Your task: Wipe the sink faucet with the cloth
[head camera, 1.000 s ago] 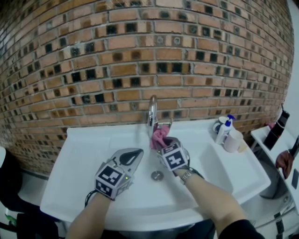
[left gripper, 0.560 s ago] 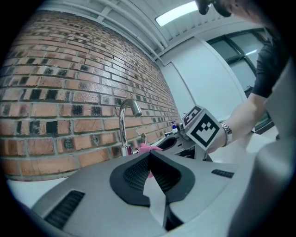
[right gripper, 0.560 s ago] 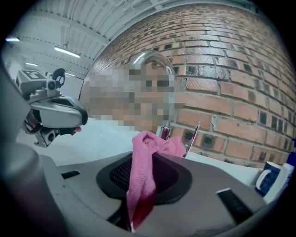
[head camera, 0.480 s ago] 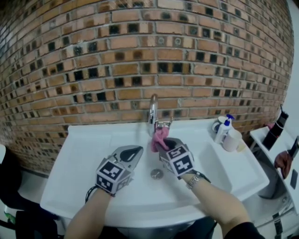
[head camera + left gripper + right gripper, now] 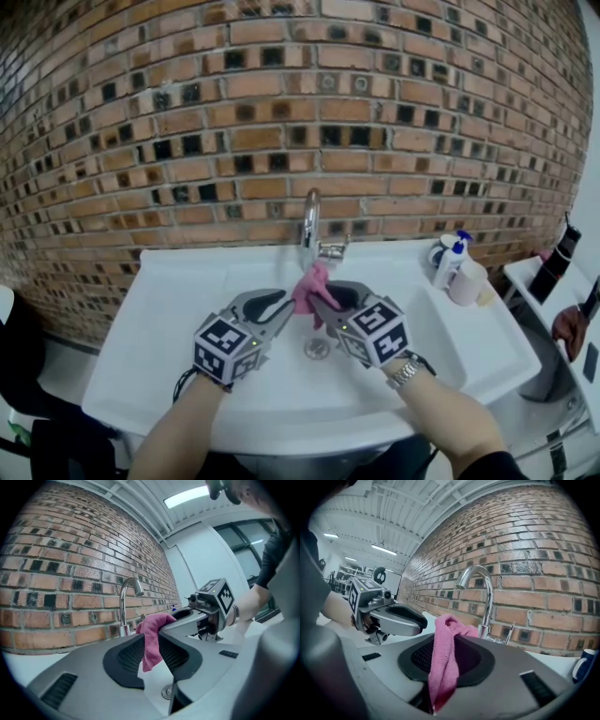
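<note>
The person is standing at a white sink [image 5: 178,281] set against a brick wall [image 5: 281,112], holding both grippers out over the basin; the right gripper [image 5: 321,298] is pointing toward the chrome faucet [image 5: 309,220] and its fingers are clamped on a pink cloth [image 5: 309,287], which is bunching above the fingertips and hanging down in a long fold between the dark pads; the cloth is sitting in the air just in front of the faucet's base, below the curved spout, and I cannot tell whether it is touching the metal; the left gripper [image 5: 278,305] is reaching in level from the left so that its tips are almost meeting the right gripper's tips; its fingers have just been opening and are standing a moderate way apart; the hanging end of the cloth is showing in the gap between them, but the pads are not pressing on it; the drain [image 5: 317,349] is lying in the basin under the two grippers; on the right back corner of the sink a pump bottle [image 5: 451,259] with a blue top is standing beside a pale cup [image 5: 466,283]
</note>
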{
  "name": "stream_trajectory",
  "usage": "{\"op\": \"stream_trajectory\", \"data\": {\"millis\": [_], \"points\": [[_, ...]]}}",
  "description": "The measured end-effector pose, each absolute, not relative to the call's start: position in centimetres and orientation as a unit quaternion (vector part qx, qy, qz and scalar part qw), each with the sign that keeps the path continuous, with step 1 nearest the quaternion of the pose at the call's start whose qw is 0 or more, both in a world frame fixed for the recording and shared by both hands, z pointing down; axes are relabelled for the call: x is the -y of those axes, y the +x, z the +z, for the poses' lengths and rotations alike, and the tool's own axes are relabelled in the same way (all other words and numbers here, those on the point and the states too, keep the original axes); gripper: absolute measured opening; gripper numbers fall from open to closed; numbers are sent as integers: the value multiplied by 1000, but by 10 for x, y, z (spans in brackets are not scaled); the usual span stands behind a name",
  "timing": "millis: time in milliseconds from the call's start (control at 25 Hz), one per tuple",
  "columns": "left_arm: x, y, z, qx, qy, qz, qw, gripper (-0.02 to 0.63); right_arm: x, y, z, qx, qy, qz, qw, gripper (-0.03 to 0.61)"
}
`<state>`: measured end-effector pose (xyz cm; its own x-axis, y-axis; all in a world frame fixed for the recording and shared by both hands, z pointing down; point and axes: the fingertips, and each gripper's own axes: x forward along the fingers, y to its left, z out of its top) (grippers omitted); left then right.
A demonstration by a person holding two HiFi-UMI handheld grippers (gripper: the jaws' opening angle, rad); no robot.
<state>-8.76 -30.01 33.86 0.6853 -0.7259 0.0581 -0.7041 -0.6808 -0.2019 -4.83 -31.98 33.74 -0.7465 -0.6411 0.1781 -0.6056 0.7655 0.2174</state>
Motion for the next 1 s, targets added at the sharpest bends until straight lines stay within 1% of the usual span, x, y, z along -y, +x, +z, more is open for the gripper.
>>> {"op": "stream_trajectory", "data": {"millis": [280, 360, 480, 720, 1000], "points": [[292, -79, 333, -354, -932, -42, 61, 191, 290, -53, 327, 963, 241, -71, 92, 97], [288, -75, 331, -340, -938, -35, 58, 206, 283, -53, 326, 971, 213, -67, 85, 97], [281, -70, 328, -309, -950, -14, 37, 209, 274, -50, 322, 981, 174, -50, 69, 97], [262, -57, 323, -213, -976, 36, -35, 210, 255, -42, 314, 994, 94, -26, 49, 97], [248, -47, 316, -147, -984, 67, -79, 210, 239, -35, 308, 999, 36, -13, 38, 97]]}}
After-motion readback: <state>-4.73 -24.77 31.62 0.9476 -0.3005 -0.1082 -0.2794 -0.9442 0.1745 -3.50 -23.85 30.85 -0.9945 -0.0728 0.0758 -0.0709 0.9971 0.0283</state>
